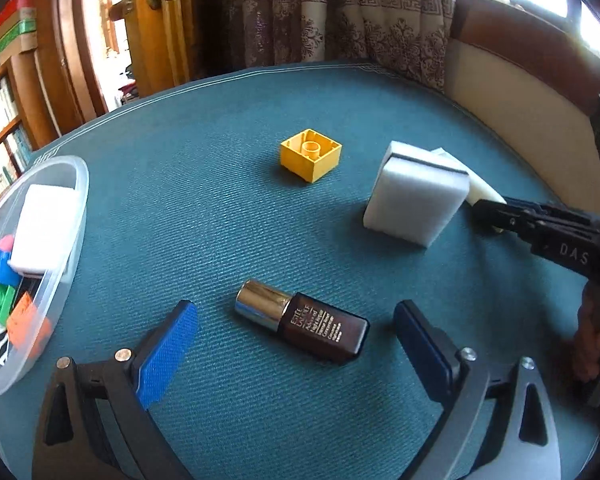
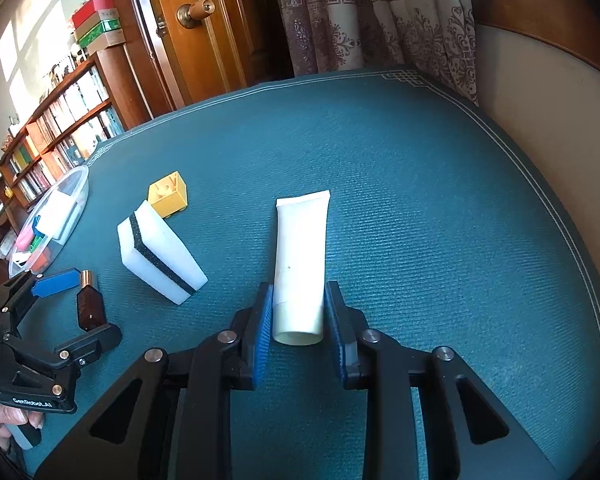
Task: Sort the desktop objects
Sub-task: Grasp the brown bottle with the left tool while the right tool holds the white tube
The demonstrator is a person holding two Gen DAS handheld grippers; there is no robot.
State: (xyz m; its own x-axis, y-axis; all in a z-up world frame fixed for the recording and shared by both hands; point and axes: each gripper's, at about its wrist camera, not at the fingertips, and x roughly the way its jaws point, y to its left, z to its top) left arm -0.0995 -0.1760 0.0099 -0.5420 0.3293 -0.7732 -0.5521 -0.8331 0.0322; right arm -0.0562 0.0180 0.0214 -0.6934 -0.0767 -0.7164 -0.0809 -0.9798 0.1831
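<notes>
R gripper pinching tube; L gripper wide

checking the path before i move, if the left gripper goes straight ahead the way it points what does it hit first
The brown bottle, lying on its side between the open fingers of the left gripper. Beyond it sits the yellow brick, though depth is hard to judge.

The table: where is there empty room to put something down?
The teal table is bare on its whole right side, from the white tube to the edge. Another free patch lies between the yellow brick and the plastic bowl. It is crowded around the white sponge and brown bottle.
</notes>
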